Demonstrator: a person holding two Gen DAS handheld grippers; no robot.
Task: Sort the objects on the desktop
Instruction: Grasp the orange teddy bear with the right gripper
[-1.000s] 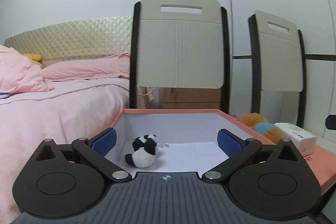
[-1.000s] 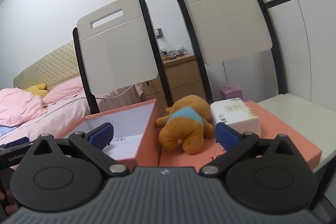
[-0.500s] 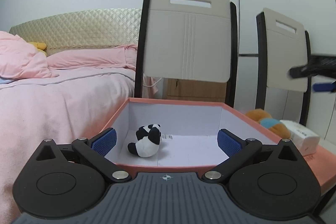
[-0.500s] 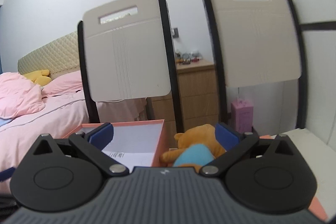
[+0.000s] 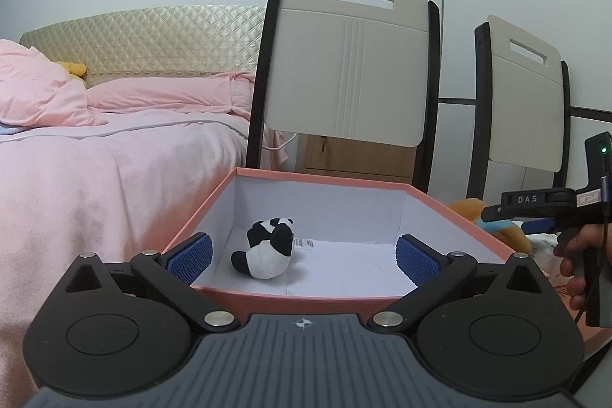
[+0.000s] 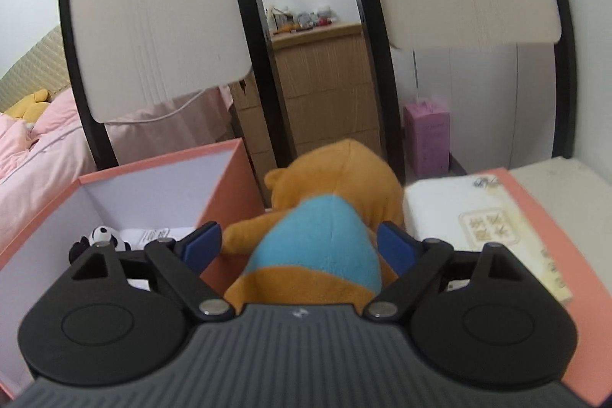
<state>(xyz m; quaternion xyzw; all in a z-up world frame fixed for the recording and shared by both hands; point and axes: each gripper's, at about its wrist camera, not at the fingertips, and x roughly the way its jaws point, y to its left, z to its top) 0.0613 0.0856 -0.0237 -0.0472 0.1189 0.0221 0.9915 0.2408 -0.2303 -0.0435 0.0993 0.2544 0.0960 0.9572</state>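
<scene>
Right gripper (image 6: 296, 247) is closing its jaws around our orange bear (image 6: 325, 217), which sits between the pink box (image 6: 214, 155) and the tissue pack (image 6: 478, 217); the pads seem not to press yet. Left gripper (image 5: 304, 253) hangs wide open, empty, at the box. Plush may squash and slip free. We count one bear, one panda (image 5: 267, 251), one box, one tissue pack.

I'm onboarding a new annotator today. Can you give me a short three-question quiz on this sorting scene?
1. What already lies inside the pink box?
2. True or false: the left gripper holds something.
3. Which thing sits between the closing jaws of the right gripper: (a) tissue pack, (b) orange plush bear, (c) panda?

Key:
1. The panda plush.
2. False; it is open.
3. b.
</scene>
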